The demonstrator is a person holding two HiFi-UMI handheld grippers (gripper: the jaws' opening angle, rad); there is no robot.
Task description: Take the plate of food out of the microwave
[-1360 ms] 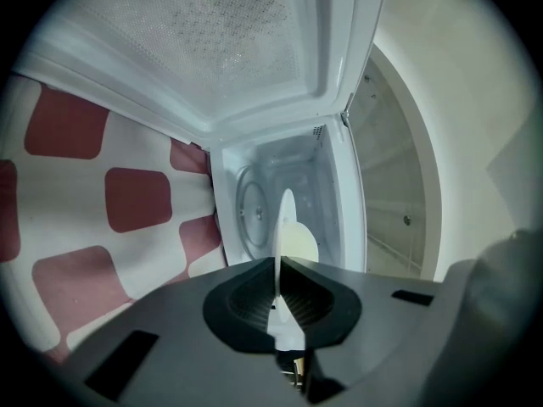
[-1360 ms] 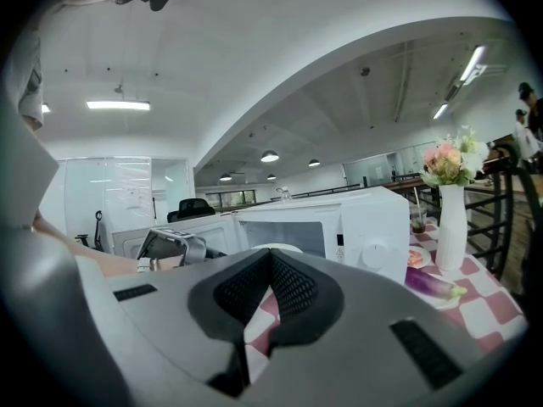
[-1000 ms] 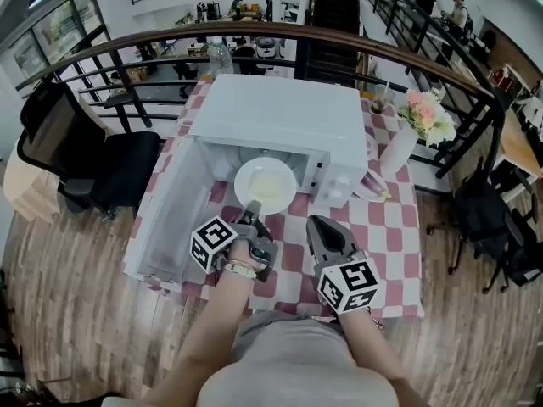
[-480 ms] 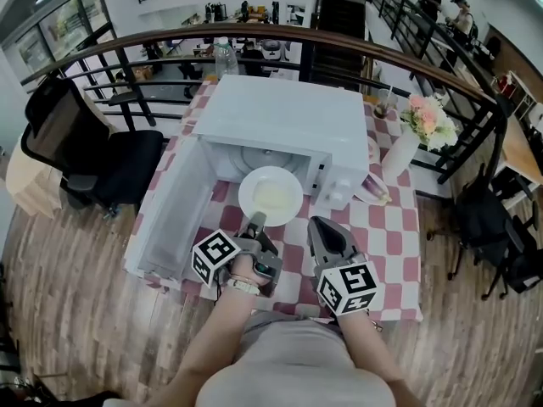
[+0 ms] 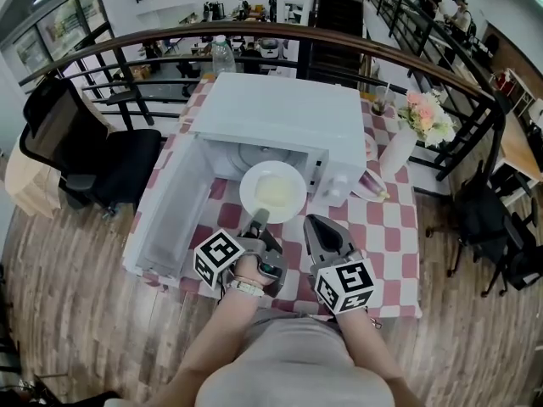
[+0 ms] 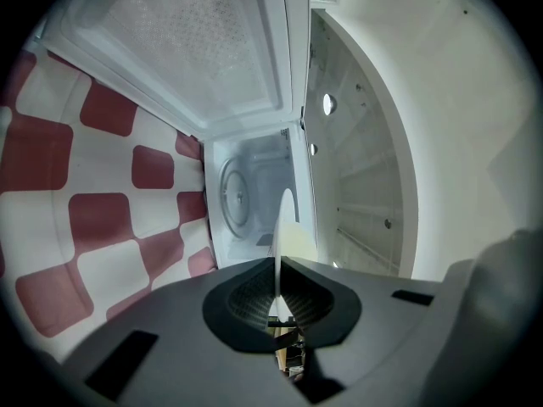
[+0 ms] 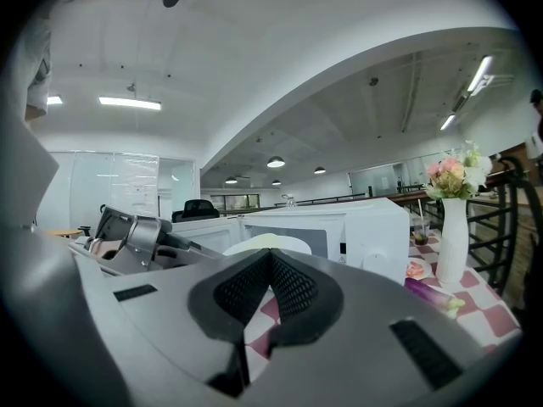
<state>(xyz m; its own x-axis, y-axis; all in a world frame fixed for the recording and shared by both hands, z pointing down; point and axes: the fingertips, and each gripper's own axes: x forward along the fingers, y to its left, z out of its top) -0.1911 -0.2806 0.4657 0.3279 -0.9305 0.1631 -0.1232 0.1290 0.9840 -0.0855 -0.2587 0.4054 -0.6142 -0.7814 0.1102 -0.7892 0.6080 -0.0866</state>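
Note:
A white plate of pale yellow food hangs just outside the open white microwave, over the checkered tablecloth. My left gripper is shut on the plate's near rim; in the left gripper view the plate shows edge-on between the pads. The microwave's glass turntable sits bare in the cavity. My right gripper rests beside the plate on the right, shut and holding nothing. The plate's top edge peeks over the jaws in the right gripper view.
The microwave door lies swung wide to the left. A white vase of flowers and a purple eggplant stand right of the microwave. A water bottle is behind it. A railing and a black chair border the table.
The left gripper has drawn the plate out of the microwave cavity toward me and slightly right. The right gripper has stayed almost still.

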